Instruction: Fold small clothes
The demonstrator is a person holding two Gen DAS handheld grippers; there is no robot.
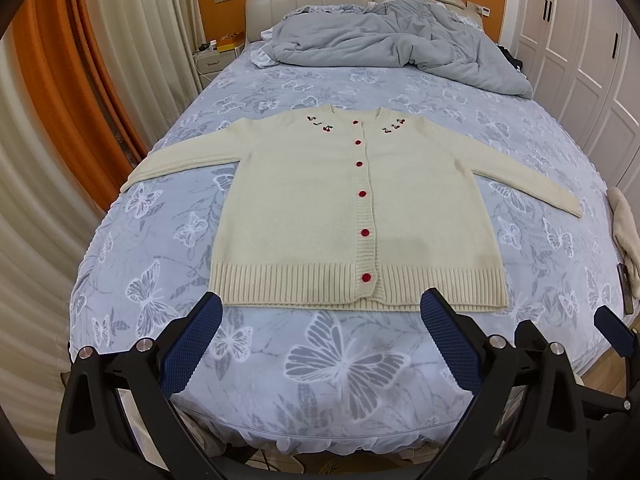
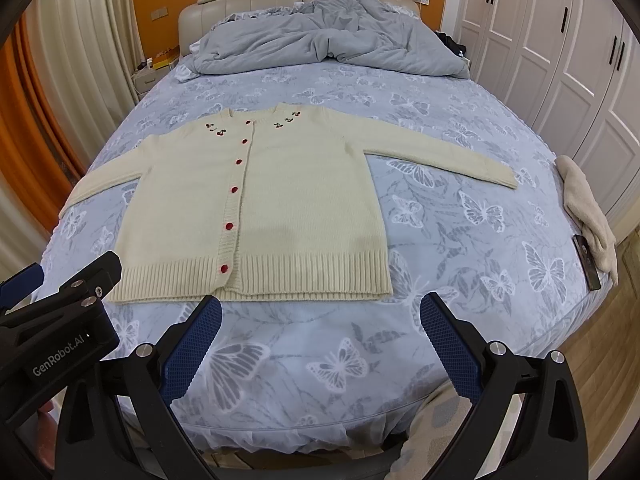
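Note:
A cream knit cardigan (image 1: 320,208) with red buttons and cherry embroidery lies flat, face up and buttoned, on the bed, both sleeves spread out to the sides. It also shows in the right wrist view (image 2: 288,208). My left gripper (image 1: 322,312) is open and empty, just short of the cardigan's ribbed hem. My right gripper (image 2: 320,312) is open and empty, near the hem's right corner. The right gripper's fingers (image 1: 612,328) show at the left view's right edge; the left gripper body (image 2: 60,320) shows at the right view's left edge.
The bed has a blue butterfly-print sheet (image 1: 344,364). A rumpled grey duvet (image 1: 400,40) lies by the headboard. A cream cloth (image 2: 588,216) and a dark flat device (image 2: 587,262) lie at the bed's right edge. White wardrobes (image 2: 560,60) stand right, curtains (image 1: 80,100) left.

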